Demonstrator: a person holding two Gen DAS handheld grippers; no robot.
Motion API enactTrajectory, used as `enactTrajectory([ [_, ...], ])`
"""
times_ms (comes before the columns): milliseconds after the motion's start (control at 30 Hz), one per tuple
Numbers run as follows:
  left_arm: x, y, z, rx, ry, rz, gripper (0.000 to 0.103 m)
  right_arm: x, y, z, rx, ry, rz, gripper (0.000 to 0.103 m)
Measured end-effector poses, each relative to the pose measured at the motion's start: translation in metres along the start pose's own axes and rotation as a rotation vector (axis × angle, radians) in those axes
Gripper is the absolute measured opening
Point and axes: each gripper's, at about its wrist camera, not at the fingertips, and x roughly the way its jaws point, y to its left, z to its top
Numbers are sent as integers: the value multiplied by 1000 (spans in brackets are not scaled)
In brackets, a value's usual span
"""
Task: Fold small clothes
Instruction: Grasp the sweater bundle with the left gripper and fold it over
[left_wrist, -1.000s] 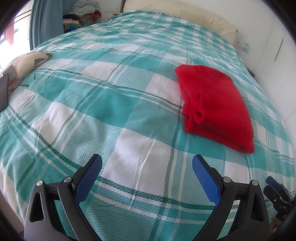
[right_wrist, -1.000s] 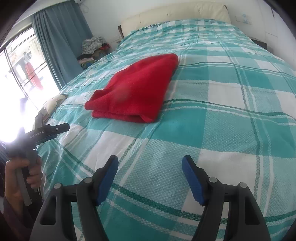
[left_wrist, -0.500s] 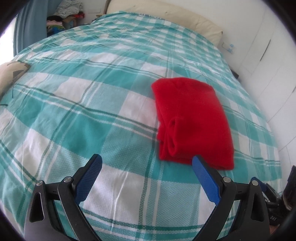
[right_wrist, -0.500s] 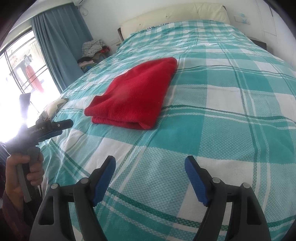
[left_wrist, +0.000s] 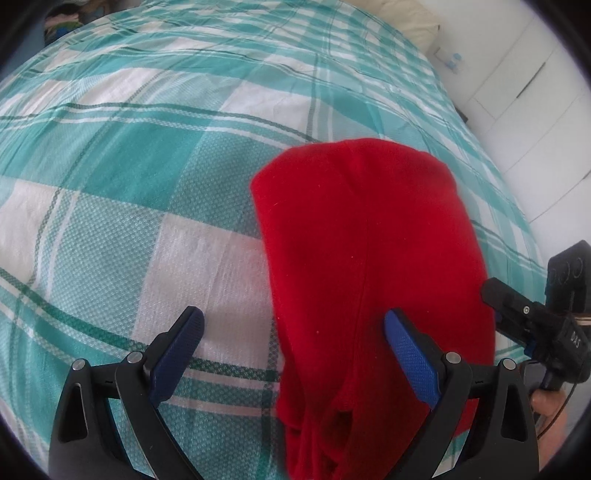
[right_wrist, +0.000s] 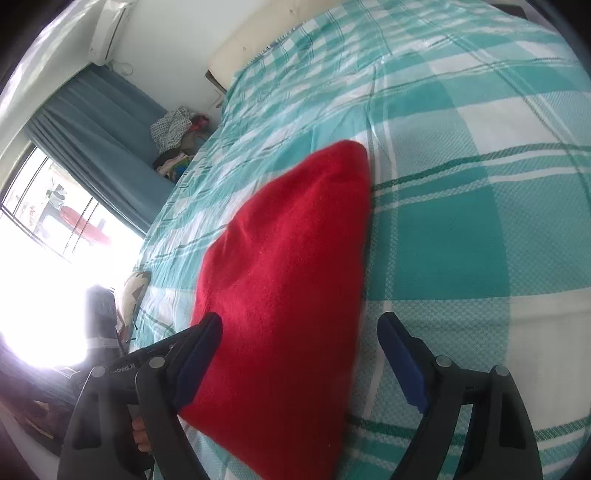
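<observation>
At the bottom of each view, the left tool (left_wrist: 293, 338) and the right tool (right_wrist: 299, 338) are standing released; the right tool's jaws have just been widening. The folded red garment (left_wrist: 369, 266) is lying between them on the checked bed (left_wrist: 147, 166), filling the centre and lower right.

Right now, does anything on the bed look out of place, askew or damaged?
Nothing stands out. The red garment lies folded on the checked bedspread, its layered edges a little uneven at the near end. Both the left hand-held gripper and the right hand-held gripper are open over it.
</observation>
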Motion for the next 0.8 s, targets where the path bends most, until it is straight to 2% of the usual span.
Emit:
enactTrajectory([
  [67,3,-7,2,33,0,-8,90,12,0,3,-16,0,0,83],
  [100,6,-11,1,49,10,-20,66,15,5,4,-51,-7,-27,79],
  [133,10,-14,1,58,27,-39,41,18,12,5,-104,-5,-71,62],
  [167,11,-15,0,59,27,-30,39,21,22,4,-171,1,-137,42],
  [233,8,-22,-2,74,1,4,24,27,44,-1,-306,-11,-250,34],
  [300,2,-27,-3,80,-21,33,20,30,69,-10,-451,-39,-362,30],
  [400,-11,-27,-2,70,-47,35,18,27,93,-18,-565,-91,-428,27],
  [567,-42,-33,11,83,-100,12,18,7,107,-9,-573,-158,-393,25],
  [800,-94,-54,34,126,-194,-5,18,-42,148,11,-586,-274,-311,25],
])
